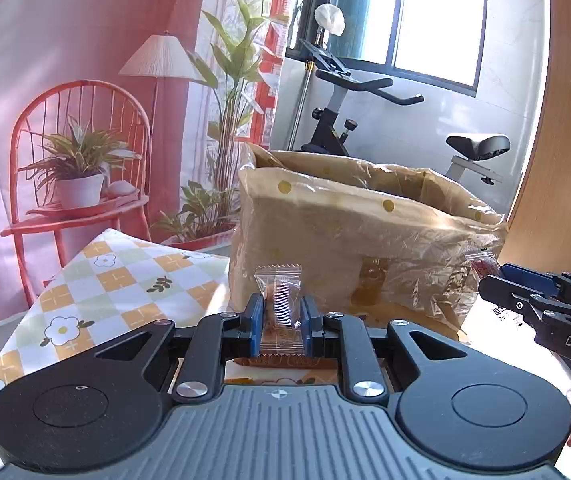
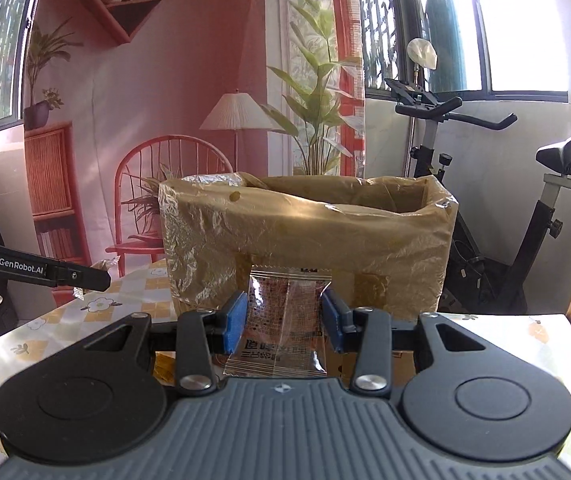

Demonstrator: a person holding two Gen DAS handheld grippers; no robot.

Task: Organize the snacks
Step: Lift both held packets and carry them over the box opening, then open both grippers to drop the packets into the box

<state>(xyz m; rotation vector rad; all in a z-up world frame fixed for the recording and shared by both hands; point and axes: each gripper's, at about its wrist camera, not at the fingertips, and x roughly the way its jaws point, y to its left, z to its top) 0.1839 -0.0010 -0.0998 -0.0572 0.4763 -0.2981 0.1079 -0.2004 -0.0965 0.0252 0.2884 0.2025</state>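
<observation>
My left gripper (image 1: 282, 322) is shut on a small clear packet with a ridged brown biscuit (image 1: 281, 304), held upright just in front of the cardboard box (image 1: 345, 240). That box is open-topped, wrapped in crinkled clear film, and stands on the checked tablecloth (image 1: 125, 280). My right gripper (image 2: 283, 318) is shut on a wider clear packet with a dark reddish snack (image 2: 285, 320), also facing the cardboard box (image 2: 305, 240). In the left wrist view the right gripper (image 1: 489, 274) enters from the right, its packet (image 1: 481, 262) near the box's right corner. In the right wrist view the left gripper's fingers (image 2: 85, 278) show at left.
Another brown snack pack (image 1: 285, 361) lies on the table under my left gripper. An exercise bike (image 2: 525, 200) stands behind the box on the right. A printed backdrop (image 1: 85, 140) with a chair and plants hangs behind the table. A wooden panel (image 1: 557, 160) rises at far right.
</observation>
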